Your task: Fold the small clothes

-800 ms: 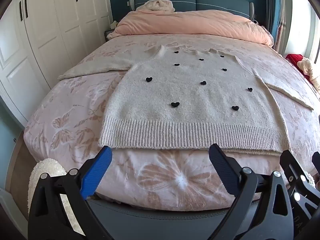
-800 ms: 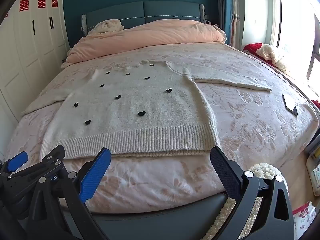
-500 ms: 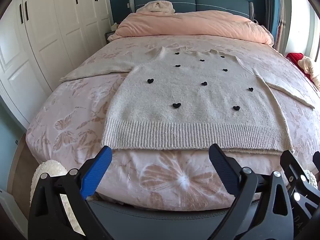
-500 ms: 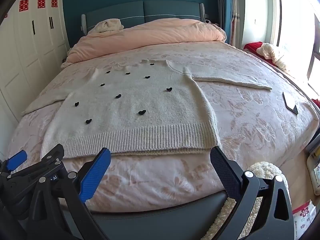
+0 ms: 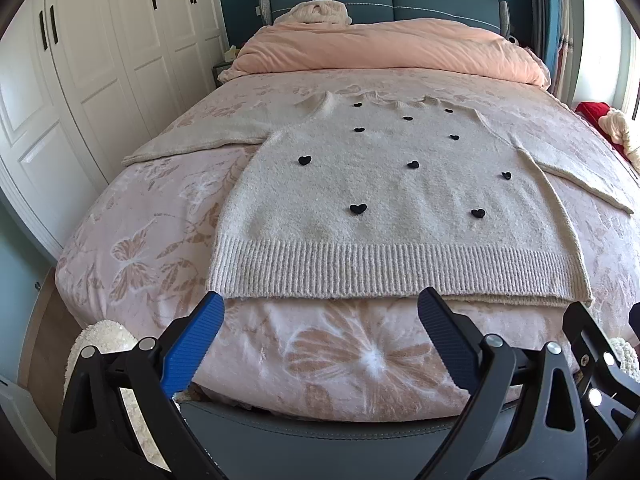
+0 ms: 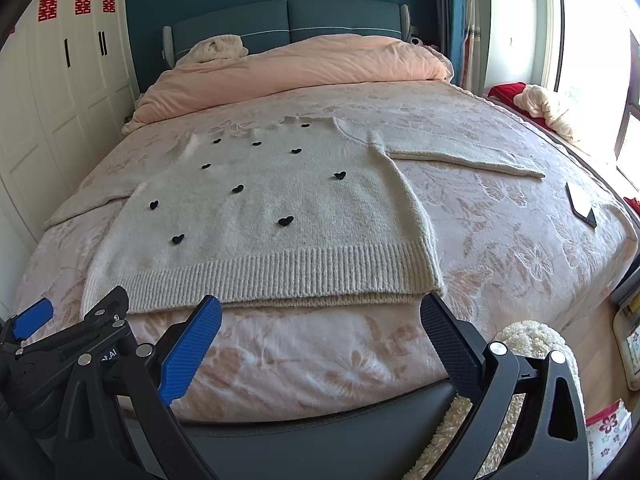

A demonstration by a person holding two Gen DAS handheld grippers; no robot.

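A cream knit sweater [image 5: 384,200] with small black hearts lies flat, front up, on the bed, sleeves spread to both sides and the ribbed hem toward me. It also shows in the right wrist view [image 6: 272,216]. My left gripper [image 5: 320,320] is open and empty, held just short of the hem near its left half. My right gripper [image 6: 320,320] is open and empty, just short of the hem's right half. The left gripper's body shows at the lower left of the right wrist view [image 6: 60,332].
The bed has a pink floral cover [image 5: 140,240] and a bunched pink duvet [image 5: 384,48] by the blue headboard. White wardrobes [image 5: 80,80] stand left. A phone [image 6: 582,204] lies on the bed's right side. A fluffy rug [image 6: 528,340] lies at the bed's foot.
Both grippers have moved slightly forward toward the bed and risen a little, so the sweater hem sits closer. Jaws stay open. The sweater has not moved.
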